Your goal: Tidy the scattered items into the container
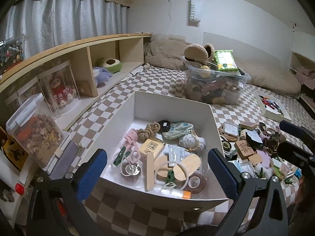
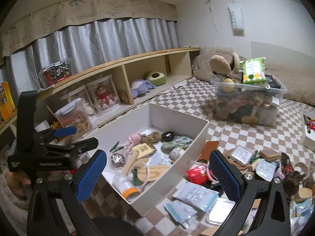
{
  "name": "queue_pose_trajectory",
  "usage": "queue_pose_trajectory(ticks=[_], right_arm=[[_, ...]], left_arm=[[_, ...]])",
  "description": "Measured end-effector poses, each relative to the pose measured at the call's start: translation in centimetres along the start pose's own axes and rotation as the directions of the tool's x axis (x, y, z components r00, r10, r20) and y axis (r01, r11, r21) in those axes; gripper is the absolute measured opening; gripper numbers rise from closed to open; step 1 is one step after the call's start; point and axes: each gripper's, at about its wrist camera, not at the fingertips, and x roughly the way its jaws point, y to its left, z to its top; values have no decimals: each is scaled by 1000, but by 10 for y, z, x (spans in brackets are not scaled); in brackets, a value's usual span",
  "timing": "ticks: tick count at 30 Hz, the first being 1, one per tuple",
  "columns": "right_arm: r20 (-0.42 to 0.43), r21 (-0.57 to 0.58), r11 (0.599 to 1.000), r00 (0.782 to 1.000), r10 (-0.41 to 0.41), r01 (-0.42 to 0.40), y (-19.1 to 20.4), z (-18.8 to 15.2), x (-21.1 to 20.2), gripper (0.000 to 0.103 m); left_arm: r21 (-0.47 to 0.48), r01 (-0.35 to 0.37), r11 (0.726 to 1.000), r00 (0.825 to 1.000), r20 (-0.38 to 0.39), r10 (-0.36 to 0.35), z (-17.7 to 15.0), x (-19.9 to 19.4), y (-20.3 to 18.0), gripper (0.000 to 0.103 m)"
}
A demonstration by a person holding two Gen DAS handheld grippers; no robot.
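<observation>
The white box sits on the checkered bed cover. It holds a rope knot, a pink tool, wooden pieces, tape rings and an orange-capped tube. Loose items lie in a heap to the right of it, among them a red pouch and pale blue packets. My left gripper hangs open over the box's near end, nothing between its blue pads. My right gripper is open and empty above the box's near right corner and the heap.
A clear plastic bin full of odds and ends stands behind the box. Along the left runs a wooden shelf with toys and a snack jar. A flat white box lies at the right, a plush blanket at the back.
</observation>
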Motion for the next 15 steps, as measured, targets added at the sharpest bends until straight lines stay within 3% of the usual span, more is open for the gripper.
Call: queue_pose_trajectory(ticks=[15], right_arm=[[-29, -3, 998, 997, -68, 68, -14, -20, -2, 103]], left_arm=[[58, -8, 998, 1000, 19, 7, -17, -15, -17, 103]])
